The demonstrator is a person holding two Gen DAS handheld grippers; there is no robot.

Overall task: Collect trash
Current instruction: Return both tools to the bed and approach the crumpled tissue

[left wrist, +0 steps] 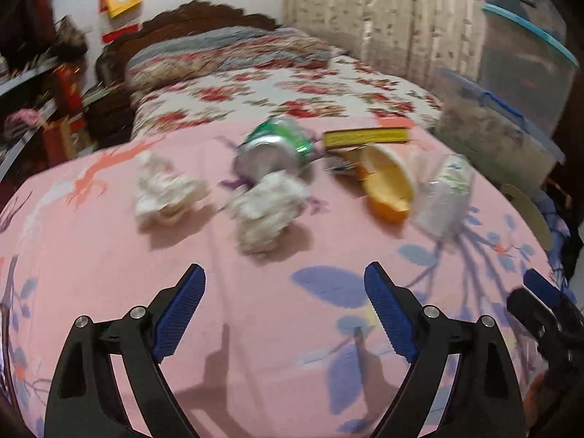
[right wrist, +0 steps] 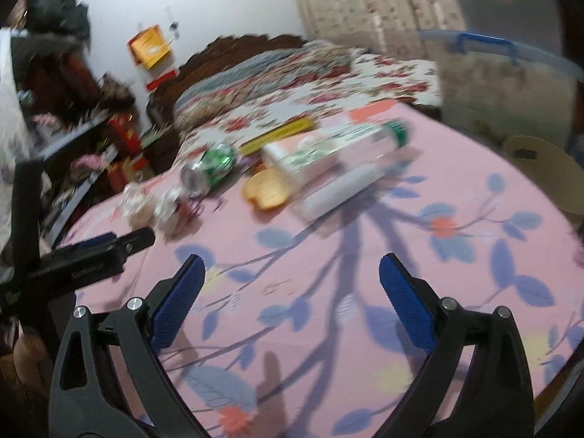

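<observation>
We judge the trash here as light and easy to crush. The two crumpled white paper wads (left wrist: 171, 191) (left wrist: 268, 208), in the middle of the left wrist frame, look soft and should yield to a pinch across their bulk. Just above them lies one dented green-and-silver drink can (left wrist: 273, 146) on its side; it is thin, slick metal, so we would take it across the body, not the rim. To its right we count one flat yellow cardboard box (left wrist: 367, 137), one orange-and-cream paper cup (left wrist: 388, 182) tipped over, and one clear plastic bottle with a green-printed label (left wrist: 447, 191), smooth and apt to roll, best held mid-body. All sit close together on the pink floral-clothed surface (left wrist: 255, 328).

The left gripper (left wrist: 284, 310) hangs low in its frame with its blue pads spread wide and nothing between them. The right gripper (right wrist: 292, 306) is likewise spread wide and empty, short of the bottle (right wrist: 350, 160).

Beyond the surface is a bed with a red-flowered cover (left wrist: 277, 87), and at upper right one clear storage bin with a blue handle (left wrist: 500, 124).
</observation>
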